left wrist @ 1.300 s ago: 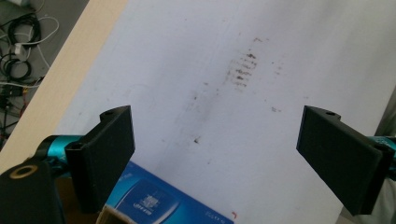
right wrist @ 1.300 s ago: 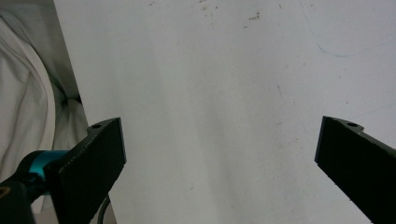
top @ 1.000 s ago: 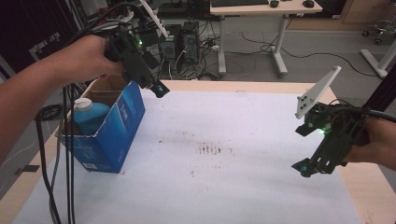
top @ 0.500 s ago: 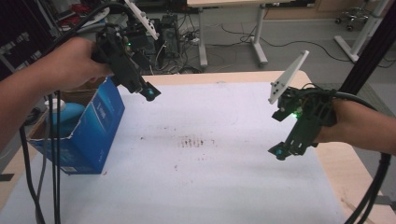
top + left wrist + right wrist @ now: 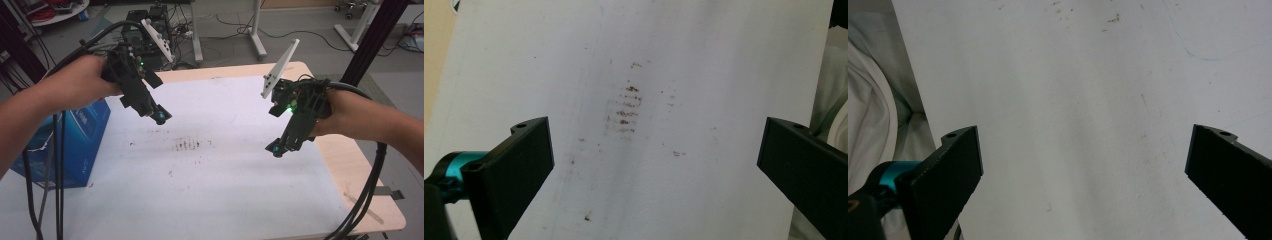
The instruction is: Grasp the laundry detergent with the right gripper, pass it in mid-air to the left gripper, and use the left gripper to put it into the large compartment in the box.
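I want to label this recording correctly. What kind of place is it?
Probably a lab or workshop: a table under a stained white sheet, desk legs with loose cables on the floor behind, and a blue box.

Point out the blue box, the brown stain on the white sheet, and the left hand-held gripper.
blue box (image 5: 82,142), high view, on its blue side wall.
brown stain (image 5: 626,107), left gripper view, on the middle of the smudged rows.
left hand-held gripper (image 5: 159,117), high view, at its jaw tips.
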The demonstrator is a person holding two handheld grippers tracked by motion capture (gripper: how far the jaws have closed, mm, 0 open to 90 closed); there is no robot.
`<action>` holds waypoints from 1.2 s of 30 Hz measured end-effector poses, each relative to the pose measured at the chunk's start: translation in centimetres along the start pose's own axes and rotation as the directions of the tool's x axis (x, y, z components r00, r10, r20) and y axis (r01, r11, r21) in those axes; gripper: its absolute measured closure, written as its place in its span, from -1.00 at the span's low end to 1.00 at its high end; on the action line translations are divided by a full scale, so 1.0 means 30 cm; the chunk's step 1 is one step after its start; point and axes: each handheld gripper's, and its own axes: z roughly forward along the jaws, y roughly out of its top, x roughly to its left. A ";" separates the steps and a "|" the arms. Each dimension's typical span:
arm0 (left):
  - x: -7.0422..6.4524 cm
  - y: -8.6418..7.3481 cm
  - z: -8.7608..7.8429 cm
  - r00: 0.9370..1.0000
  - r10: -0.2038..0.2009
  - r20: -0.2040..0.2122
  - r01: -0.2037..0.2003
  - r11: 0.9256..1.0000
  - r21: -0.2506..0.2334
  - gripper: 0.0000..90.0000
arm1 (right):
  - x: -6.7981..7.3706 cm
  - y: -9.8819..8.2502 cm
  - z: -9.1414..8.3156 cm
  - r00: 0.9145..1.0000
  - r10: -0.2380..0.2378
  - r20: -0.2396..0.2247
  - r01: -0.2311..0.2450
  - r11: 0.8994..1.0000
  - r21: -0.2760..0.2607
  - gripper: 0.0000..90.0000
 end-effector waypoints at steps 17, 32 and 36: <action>-0.027 0.025 0.136 0.998 0.035 0.044 -0.037 0.998 0.056 -0.96 | -0.009 0.014 0.026 1.000 -0.002 -0.007 0.002 1.000 0.016 -0.97; -0.034 0.017 0.159 0.998 0.023 0.051 -0.026 0.997 0.066 -0.96 | -0.009 0.008 0.036 1.000 0.001 -0.011 -0.001 1.000 0.014 -0.97; -0.032 0.015 0.160 0.998 0.028 0.051 -0.031 0.997 0.068 -0.96 | -0.008 0.010 0.036 1.000 -0.002 -0.011 0.002 1.000 0.013 -0.97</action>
